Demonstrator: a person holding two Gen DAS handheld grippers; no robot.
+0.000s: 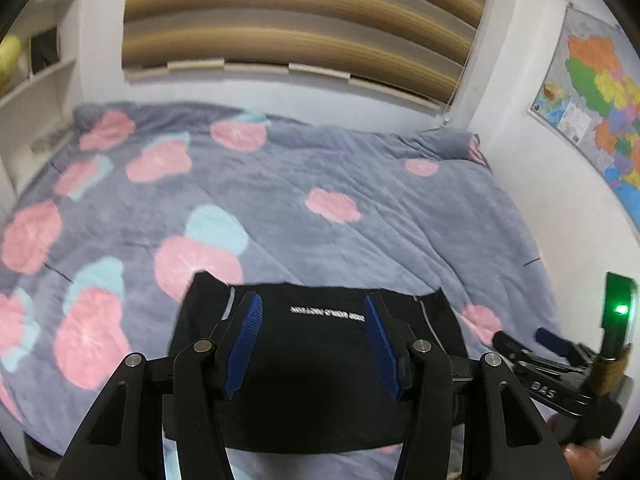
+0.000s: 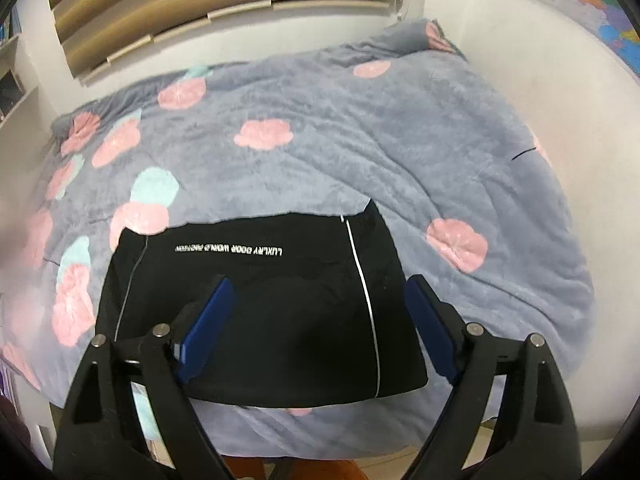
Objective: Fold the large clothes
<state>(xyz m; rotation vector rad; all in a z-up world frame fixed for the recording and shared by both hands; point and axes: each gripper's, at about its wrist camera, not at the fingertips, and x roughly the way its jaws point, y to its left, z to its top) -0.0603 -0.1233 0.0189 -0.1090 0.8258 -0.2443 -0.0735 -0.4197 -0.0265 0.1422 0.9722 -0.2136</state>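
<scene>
The left gripper (image 1: 313,308) has its two blue fingers (image 1: 245,344) spread wide apart, and they hold nothing. They sit low in the middle of the left wrist picture, above the black garment (image 1: 320,376). I cannot tell if they touch the cloth.

The right gripper (image 2: 318,292) also has its blue fingers (image 2: 206,328) spread wide, wider than the left ones, with nothing between them. They sit low in the right wrist picture, over the near part of the same black garment (image 2: 280,304).

The black garment is folded into a neat, flat block. It lies on the near edge of the bed, in the lower middle of both pictures. A line of small white letters (image 2: 228,249) runs across its far part. A thin white stripe (image 2: 366,300) runs down its right side, and a fainter one runs down the left.

Under it is a soft grey blanket (image 2: 400,152) with pink and light blue flowers. It covers the whole bed.

In the lower right of the left wrist picture you can see the other gripper with a green light (image 1: 621,310).

Behind the bed, at the top, is a brown striped window blind (image 1: 304,12). A colourful map (image 1: 592,96) hangs on the wall at the upper right. White shelves (image 1: 36,80) stand at the upper left.
</scene>
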